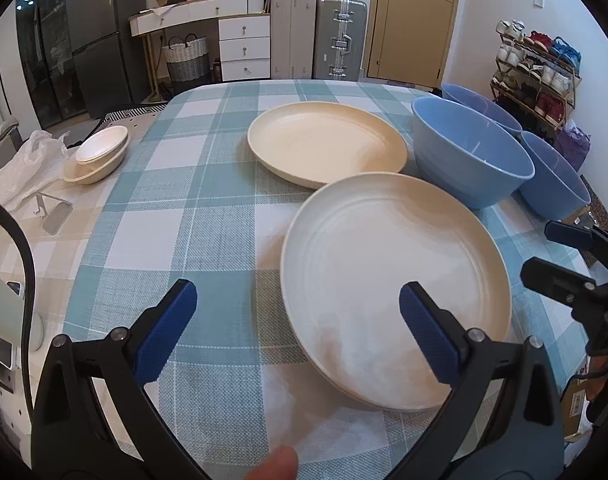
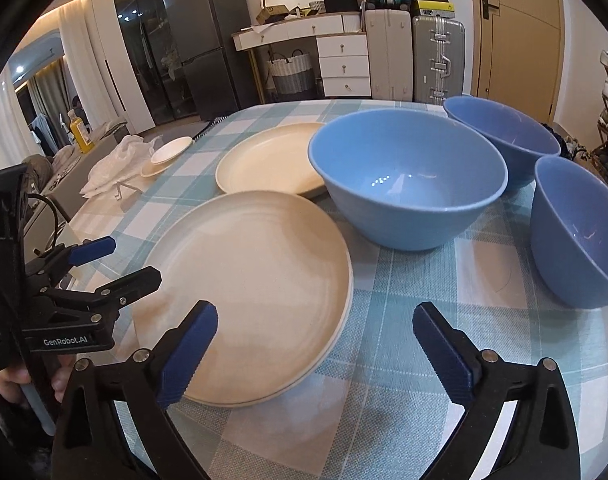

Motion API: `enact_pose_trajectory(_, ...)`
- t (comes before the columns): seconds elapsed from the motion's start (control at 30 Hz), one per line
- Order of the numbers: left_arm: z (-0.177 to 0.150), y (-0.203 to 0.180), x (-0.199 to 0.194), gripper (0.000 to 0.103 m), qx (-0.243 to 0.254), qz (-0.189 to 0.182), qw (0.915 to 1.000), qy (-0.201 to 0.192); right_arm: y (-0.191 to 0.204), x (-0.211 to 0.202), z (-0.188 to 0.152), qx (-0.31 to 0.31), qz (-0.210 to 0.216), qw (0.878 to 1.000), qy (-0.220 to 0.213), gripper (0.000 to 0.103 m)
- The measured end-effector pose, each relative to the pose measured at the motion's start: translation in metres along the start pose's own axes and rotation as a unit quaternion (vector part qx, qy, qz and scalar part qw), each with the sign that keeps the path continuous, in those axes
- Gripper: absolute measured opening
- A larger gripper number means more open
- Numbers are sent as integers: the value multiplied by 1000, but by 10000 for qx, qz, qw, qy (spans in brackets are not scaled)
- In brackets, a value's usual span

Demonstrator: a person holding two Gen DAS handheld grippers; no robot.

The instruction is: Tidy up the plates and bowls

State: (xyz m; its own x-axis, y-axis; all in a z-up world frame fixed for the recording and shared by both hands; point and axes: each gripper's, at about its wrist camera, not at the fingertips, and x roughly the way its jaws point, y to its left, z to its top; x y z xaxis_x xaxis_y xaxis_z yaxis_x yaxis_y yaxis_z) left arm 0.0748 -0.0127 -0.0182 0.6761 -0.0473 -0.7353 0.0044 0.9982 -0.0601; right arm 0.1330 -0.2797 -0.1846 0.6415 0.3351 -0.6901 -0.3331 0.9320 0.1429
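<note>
Checked tablecloth (image 1: 207,216) covers the table. Three blue bowls (image 2: 408,176) stand ahead and right of both claws. Near cream plate (image 1: 384,264), seemingly a stack of two, lies flat just ahead, between the claws. A second cream plate (image 1: 324,140) lies beyond it. Left claw (image 1: 297,326) gapes wide, one pad over the near plate's rim, gripping nothing. Right claw (image 2: 316,344) also spread, empty.

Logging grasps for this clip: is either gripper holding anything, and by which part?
Nothing is held. The left gripper and right gripper both stand open above the near plate, pads clear of it.
</note>
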Motion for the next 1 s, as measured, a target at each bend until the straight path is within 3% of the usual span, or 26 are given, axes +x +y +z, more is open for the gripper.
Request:
enact_pose_trajectory(0.47,27,14,-21,101,-65,136,9996,-246,-3,-38,50,-213,242,9989,-349,102)
enact_pose_trajectory(1.0,72,26,-37,101,-305,152,9991,-257,-23,-94,125,-321,464,9942,-910,102)
